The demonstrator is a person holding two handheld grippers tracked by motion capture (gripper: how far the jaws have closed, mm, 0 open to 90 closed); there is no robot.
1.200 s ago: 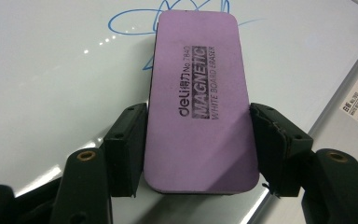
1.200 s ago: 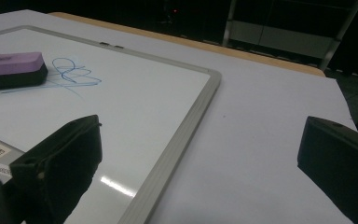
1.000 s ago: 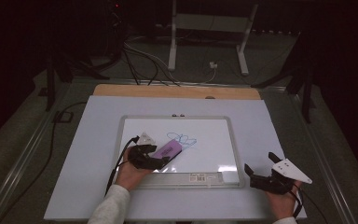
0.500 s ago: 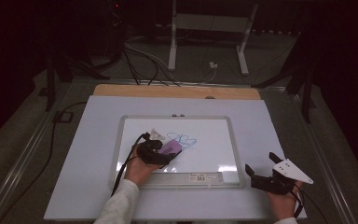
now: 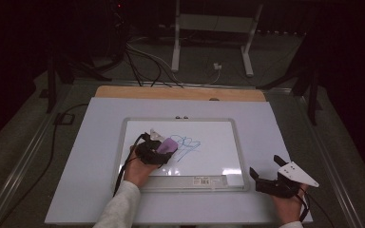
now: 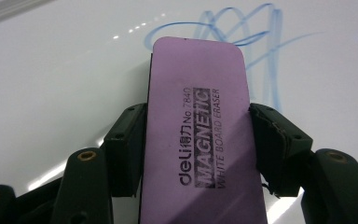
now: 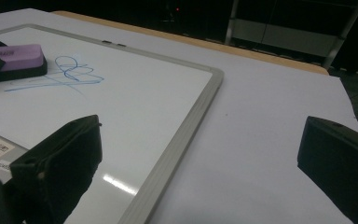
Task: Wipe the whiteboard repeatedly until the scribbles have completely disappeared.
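A purple magnetic whiteboard eraser lies flat on the framed whiteboard, just left of a blue scribble. My left gripper has just been closing around it, and both pads now press its long sides. From the right gripper view the eraser sits at the far left, with the scribble beside it. Off the board's lower right corner, my right gripper rests on the white table sheet. Its jaws stand wide open with nothing between them.
The whiteboard lies in the middle of a white sheet over the table, with a wooden strip along the far edge. A barcode label sits on the board's near frame. Cables and a metal stand lie beyond the table.
The left gripper's jaws have drawn in onto the eraser's sides, and the left hand has shifted slightly up the board. The right hand has stayed where it was.
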